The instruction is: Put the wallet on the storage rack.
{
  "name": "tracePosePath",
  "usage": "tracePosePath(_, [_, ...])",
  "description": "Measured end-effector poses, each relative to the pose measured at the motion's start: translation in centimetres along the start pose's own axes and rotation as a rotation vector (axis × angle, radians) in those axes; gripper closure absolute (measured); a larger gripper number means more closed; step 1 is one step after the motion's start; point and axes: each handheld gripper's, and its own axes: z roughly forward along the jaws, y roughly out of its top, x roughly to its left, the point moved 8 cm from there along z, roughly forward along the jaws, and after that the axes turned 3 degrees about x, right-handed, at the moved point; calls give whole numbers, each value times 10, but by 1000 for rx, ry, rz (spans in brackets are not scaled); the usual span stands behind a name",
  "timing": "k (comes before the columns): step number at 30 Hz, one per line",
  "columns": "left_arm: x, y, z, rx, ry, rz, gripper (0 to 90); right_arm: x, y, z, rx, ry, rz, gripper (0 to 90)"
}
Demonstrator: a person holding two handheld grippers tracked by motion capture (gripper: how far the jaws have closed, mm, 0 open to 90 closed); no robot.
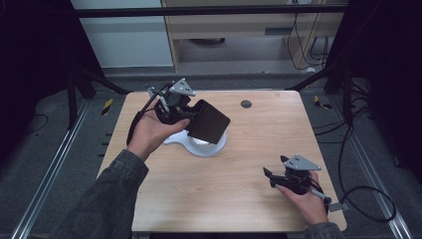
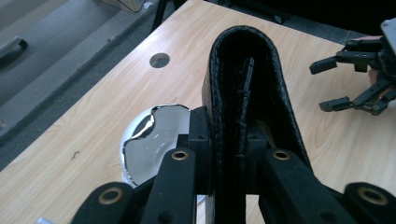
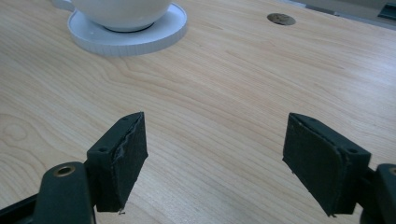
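I have the left gripper [image 1: 191,115] clamped on a folded black leather wallet [image 1: 208,121], held in the air just above the white dish [image 1: 211,147] near the table's far left, while the right gripper [image 1: 271,178] rests low at the near right with its jaws spread wide and nothing between them. I judge this the carry step – next I must either lower the wallet or hand it across. The middle of the wooden table [image 1: 239,164] lies open – only the dish rim and the far edge need watching
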Motion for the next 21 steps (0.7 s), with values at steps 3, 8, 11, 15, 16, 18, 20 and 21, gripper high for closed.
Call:
tracePosePath(3, [3, 1, 0, 20, 24, 14, 796, -3, -2, 0, 2, -11, 15, 219])
tracePosePath(8, [8, 1, 3, 38, 41, 21, 796, -8, -5, 0, 7, -23, 33, 219])
tracePosePath(11, [13, -1, 6, 55, 59, 23, 796, -11, -6, 0, 14, -29, 43, 218])
tracePosePath(15, [21, -7, 11, 75, 75, 10, 796, -12, -9, 0, 25, -30, 51, 217])
tracePosePath(16, [23, -9, 13, 79, 76, 7, 796, -12, -9, 0, 25, -32, 51, 217])
tracePosePath(18, [26, -13, 18, 85, 74, -1, 796, -12, -9, 0, 25, -32, 49, 216])
tracePosePath(20, [28, -16, 25, 94, 72, -7, 796, -12, -9, 1, 27, -32, 48, 215])
tracePosePath(21, [29, -18, 28, 98, 69, -9, 796, -12, -9, 1, 30, -33, 48, 215])
